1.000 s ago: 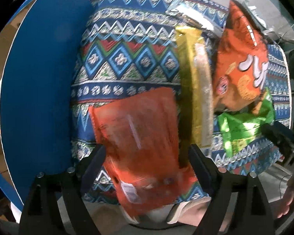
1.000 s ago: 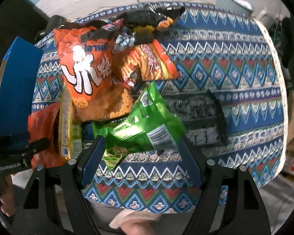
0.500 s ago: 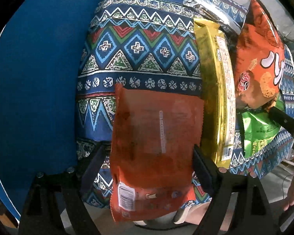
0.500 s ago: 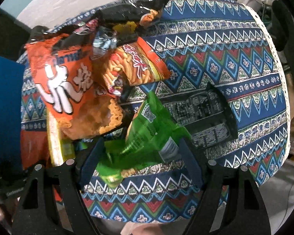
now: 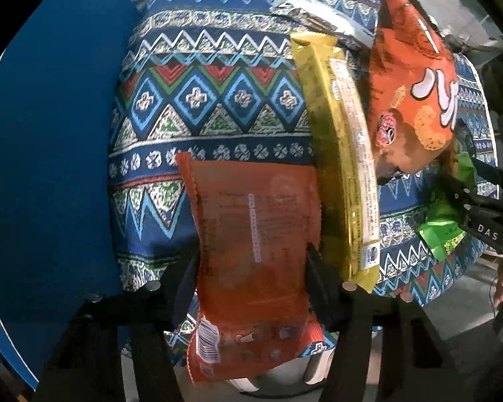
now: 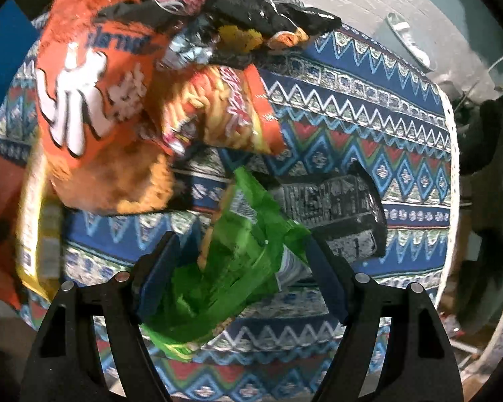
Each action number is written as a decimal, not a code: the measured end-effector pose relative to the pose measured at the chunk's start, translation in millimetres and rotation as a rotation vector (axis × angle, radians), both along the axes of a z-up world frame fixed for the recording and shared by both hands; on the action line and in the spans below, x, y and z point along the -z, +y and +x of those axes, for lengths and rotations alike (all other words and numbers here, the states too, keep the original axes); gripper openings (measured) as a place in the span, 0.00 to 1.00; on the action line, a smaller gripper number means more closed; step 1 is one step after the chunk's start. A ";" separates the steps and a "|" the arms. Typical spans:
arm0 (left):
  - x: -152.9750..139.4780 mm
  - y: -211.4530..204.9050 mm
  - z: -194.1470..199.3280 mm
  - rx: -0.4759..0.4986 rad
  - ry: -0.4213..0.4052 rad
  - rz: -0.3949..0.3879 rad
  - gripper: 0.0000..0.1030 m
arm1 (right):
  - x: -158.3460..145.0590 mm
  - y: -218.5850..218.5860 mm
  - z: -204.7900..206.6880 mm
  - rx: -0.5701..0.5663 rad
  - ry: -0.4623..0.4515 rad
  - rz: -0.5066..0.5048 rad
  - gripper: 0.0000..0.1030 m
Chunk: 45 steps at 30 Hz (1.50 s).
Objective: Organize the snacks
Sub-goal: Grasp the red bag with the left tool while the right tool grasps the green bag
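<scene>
My left gripper (image 5: 251,268) is shut on a flat orange snack packet (image 5: 255,234), its fingers pressing both long edges near the table's front edge. A long yellow packet (image 5: 338,154) lies beside it on the right, then a big orange chip bag (image 5: 415,93). My right gripper (image 6: 241,268) is shut on a green snack bag (image 6: 238,261), which is crumpled between the fingers. The big orange chip bag (image 6: 90,107), an orange stick-snack bag (image 6: 218,107) and a black bag (image 6: 251,16) are piled behind it. The right gripper also shows in the left wrist view (image 5: 466,197), with the green bag (image 5: 442,231).
The patterned tablecloth (image 5: 211,100) covers a round table. A tall blue box wall (image 5: 50,134) stands at the left of the table. A silver packet (image 5: 318,16) lies at the far side. A grey bin (image 6: 409,37) stands on the floor beyond the table.
The left gripper has closed in on the orange packet, which now lies straight between the fingers. The right gripper has tilted and moved in, and the green bag is crumpled between its fingers.
</scene>
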<state>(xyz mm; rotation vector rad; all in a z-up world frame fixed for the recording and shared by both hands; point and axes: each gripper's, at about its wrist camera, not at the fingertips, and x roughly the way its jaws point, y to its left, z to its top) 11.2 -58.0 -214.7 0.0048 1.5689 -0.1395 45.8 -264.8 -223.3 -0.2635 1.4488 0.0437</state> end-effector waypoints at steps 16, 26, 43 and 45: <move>9.5 3.2 9.1 -0.002 0.000 0.042 0.79 | -6.4 -39.5 -18.8 0.356 0.043 0.214 0.75; 12.7 -5.5 1.7 0.060 -0.030 0.011 0.58 | 30.2 -15.5 -13.6 0.260 0.086 0.171 0.55; -38.1 -4.5 14.1 0.101 -0.146 0.042 0.44 | -37.0 9.0 -8.0 0.049 -0.054 0.109 0.34; -45.6 -6.4 16.6 0.110 -0.177 0.048 0.44 | -48.5 13.2 -10.3 0.032 -0.077 0.099 0.34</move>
